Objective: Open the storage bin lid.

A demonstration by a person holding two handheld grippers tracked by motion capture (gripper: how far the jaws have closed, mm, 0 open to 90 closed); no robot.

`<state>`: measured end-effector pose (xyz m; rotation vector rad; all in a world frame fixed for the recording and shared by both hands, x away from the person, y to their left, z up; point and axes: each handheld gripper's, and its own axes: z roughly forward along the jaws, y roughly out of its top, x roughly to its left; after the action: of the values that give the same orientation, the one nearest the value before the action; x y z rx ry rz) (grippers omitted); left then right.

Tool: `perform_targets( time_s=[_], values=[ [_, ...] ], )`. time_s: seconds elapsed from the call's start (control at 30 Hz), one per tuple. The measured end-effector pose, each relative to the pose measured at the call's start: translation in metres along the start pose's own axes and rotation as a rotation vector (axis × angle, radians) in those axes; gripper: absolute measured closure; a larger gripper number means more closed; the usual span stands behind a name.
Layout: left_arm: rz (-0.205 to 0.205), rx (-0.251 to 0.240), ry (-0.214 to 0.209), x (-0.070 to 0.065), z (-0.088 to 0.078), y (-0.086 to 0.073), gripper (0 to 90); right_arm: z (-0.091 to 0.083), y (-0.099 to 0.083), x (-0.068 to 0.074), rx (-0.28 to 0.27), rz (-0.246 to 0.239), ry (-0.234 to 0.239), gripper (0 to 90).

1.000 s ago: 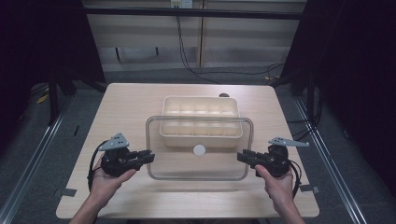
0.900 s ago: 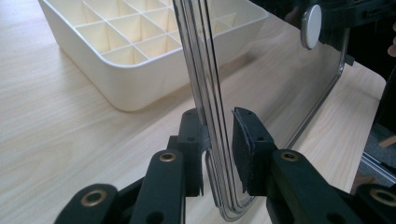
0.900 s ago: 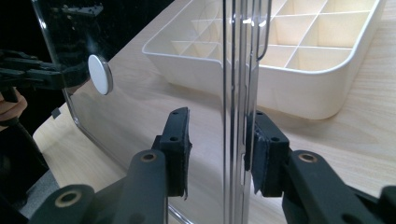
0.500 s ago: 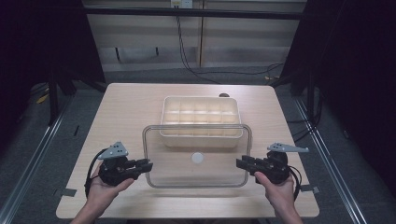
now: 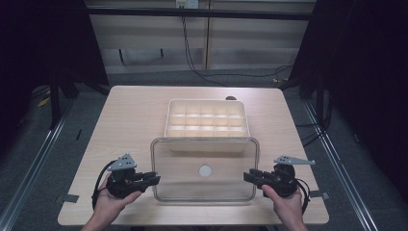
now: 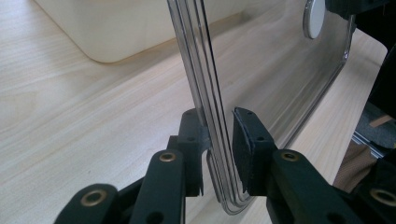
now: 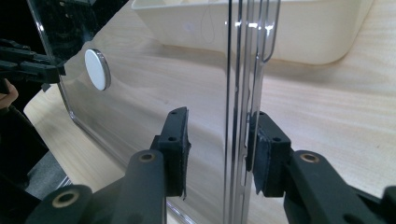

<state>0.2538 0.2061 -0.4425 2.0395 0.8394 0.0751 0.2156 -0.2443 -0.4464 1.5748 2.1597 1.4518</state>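
A clear plastic lid (image 5: 204,187) with a white round knob (image 5: 205,170) lies flat at the table's front, just ahead of a cream compartment box (image 5: 207,120). My left gripper (image 5: 153,179) is at the lid's left front corner. In the left gripper view my left gripper (image 6: 218,140) is shut on the lid's rim (image 6: 205,70). My right gripper (image 5: 248,177) is at the lid's right edge. In the right gripper view my right gripper (image 7: 217,135) stands open around the lid's edge (image 7: 238,93); one pad touches it, the other is well apart.
The wooden table (image 5: 130,120) has bare room left and right of the box. Dark floor, metal rails and cables surround it. The box's far row sits near the table's back edge.
The lid has come toward the person, off the top of the box, and down to the table's front. Both hands moved back with it.
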Motion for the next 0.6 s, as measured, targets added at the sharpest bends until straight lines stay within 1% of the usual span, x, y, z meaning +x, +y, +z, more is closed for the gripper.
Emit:
perform_targets(
  time_s=[0.13,0.43,0.47,0.5,0.57,0.6],
  values=[
    [0.000,0.007,-0.006,-0.001,0.001,-0.004,73.8,0.003,-0.008,-0.001,0.016,0.017,0.002,61.4],
    [0.007,0.031,-0.011,-0.003,0.006,-0.011,73.1,0.004,-0.020,-0.003,0.039,0.031,-0.001,61.4],
    [0.009,0.028,-0.010,-0.003,0.007,-0.012,72.7,0.004,-0.020,-0.004,0.039,0.030,0.001,61.5],
    [0.012,0.035,-0.009,-0.002,0.008,-0.013,72.5,0.004,-0.020,-0.004,0.041,0.032,0.004,61.7],
    [0.010,0.037,-0.013,-0.002,0.009,-0.014,71.5,0.005,-0.020,-0.004,0.047,0.022,0.004,61.6],
    [0.014,0.038,-0.007,-0.002,0.009,-0.015,71.1,0.006,-0.020,-0.005,0.052,0.018,0.005,61.5]
  ],
)
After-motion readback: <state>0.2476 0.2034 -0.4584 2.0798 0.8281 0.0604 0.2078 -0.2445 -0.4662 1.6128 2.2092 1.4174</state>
